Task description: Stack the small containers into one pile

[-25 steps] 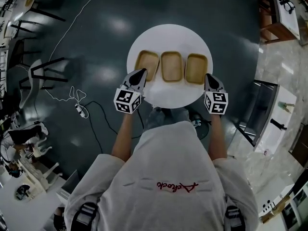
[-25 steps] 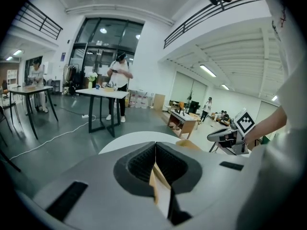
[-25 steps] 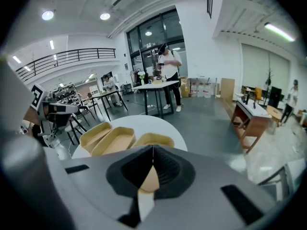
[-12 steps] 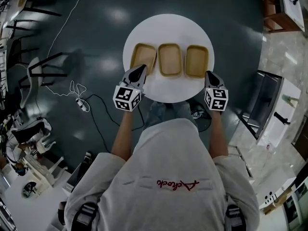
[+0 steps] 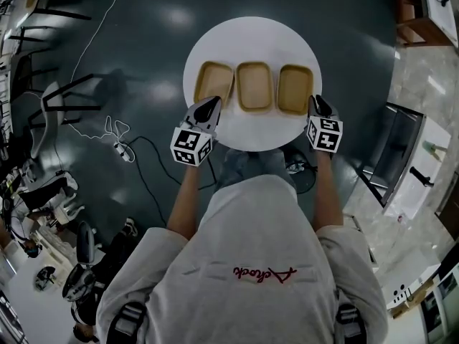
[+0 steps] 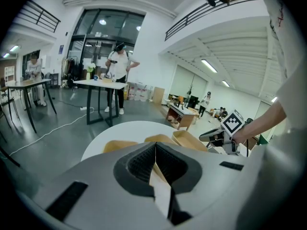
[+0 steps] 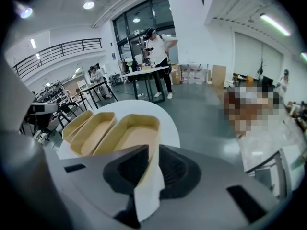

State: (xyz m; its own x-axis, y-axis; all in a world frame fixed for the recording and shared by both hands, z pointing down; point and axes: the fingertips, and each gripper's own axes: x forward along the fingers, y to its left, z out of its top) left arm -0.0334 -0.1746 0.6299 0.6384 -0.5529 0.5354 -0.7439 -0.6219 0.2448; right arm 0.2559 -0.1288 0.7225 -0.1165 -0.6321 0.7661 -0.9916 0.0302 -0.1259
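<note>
Sinking a little since a second ago, both tongs are now sitting lower at the near edge of the table (image 5: 247, 34), the right tongs (image 5: 315, 101) more so than the left tongs (image 5: 212, 106). The three containers are lying just where they were.

Nothing is stacked yet. The left container (image 5: 212, 83), the middle container (image 5: 254, 86) and the right container (image 5: 295, 89) are lying side by side in one row across the middle of the table, each flat on the top (touching or merely close, I cannot tell). The whole pile is still waiting to be made, and I am judging that I am only setting up the first pick.

The right tongs' jaws have just been opening and are standing partly apart, straddling the near rim of the right container at the table's near right edge. The thin wall is running up between the pads, which are not pressing on it. The left tongs' jaws are meeting at the tips, hanging at the near rim of the left container. Whether they are touching that rim I cannot tell.
</note>
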